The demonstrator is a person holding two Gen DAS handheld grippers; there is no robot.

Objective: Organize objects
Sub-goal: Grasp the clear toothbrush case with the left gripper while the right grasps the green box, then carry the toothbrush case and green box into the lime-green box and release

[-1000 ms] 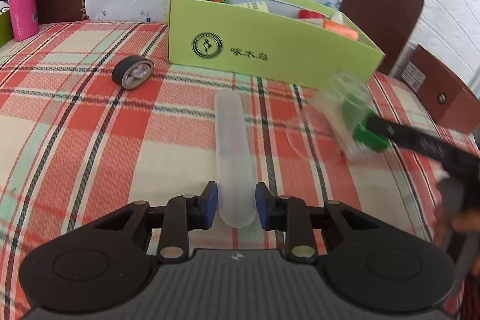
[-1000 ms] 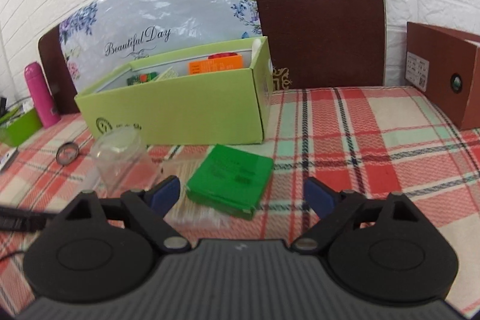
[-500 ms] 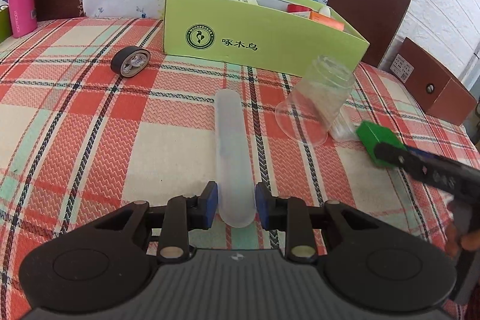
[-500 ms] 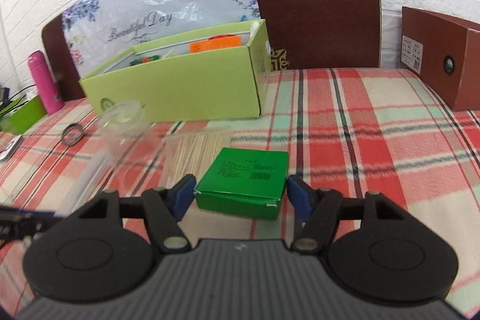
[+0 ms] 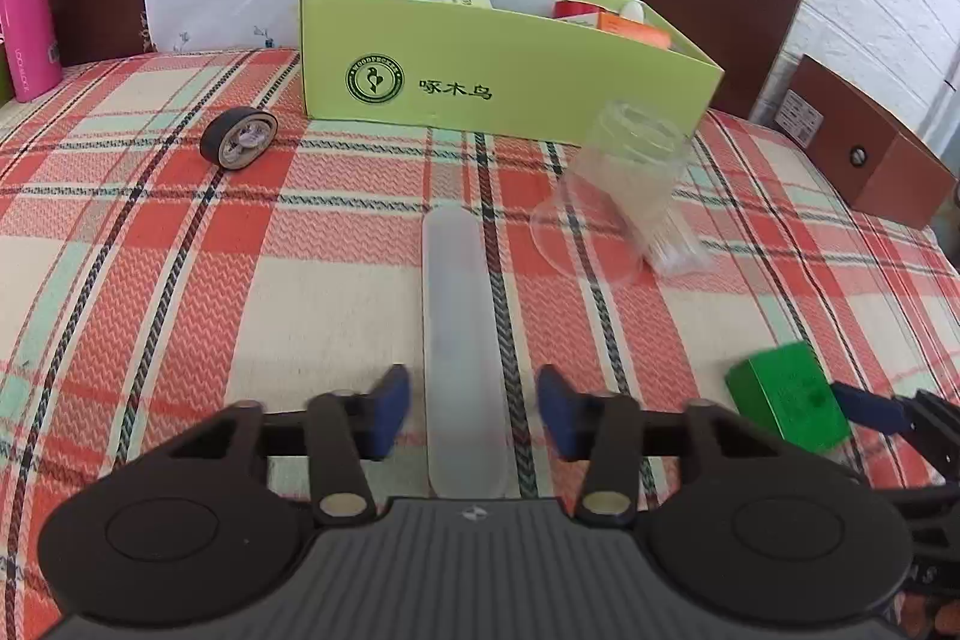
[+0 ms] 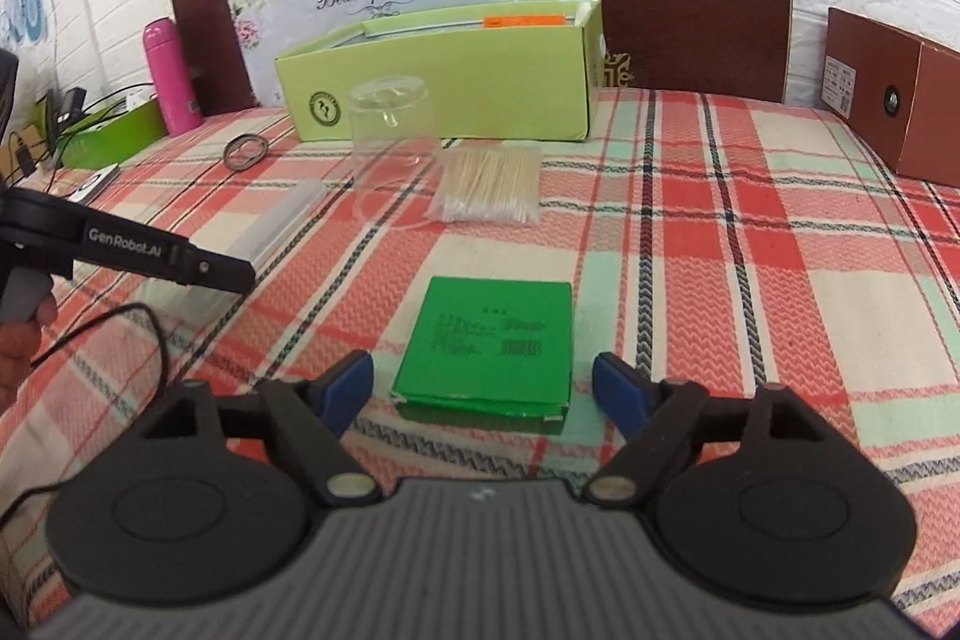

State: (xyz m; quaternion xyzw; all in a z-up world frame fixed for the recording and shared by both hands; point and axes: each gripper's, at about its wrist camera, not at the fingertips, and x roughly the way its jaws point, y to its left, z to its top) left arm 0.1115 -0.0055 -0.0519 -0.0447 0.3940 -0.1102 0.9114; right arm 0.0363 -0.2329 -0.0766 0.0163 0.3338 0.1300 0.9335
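Here, frosted tube (image 5: pixel 462 340) lengthwise between opening left tongs (image 5: pixel 474 412), green box (image 6: pixel 489 340) flat between opening right tongs (image 6: pixel 483 388)

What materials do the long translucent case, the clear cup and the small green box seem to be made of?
Long case: probably frosted plastic; milky, matte, and the cloth pattern shows through only faintly.
Clear cup: likely thin glossy plastic, though glass is possible; fully see-through with bright rim reflections.
Green box: apparently printed cardboard, slightly glossy; folded edges and a white, torn-looking corner show.
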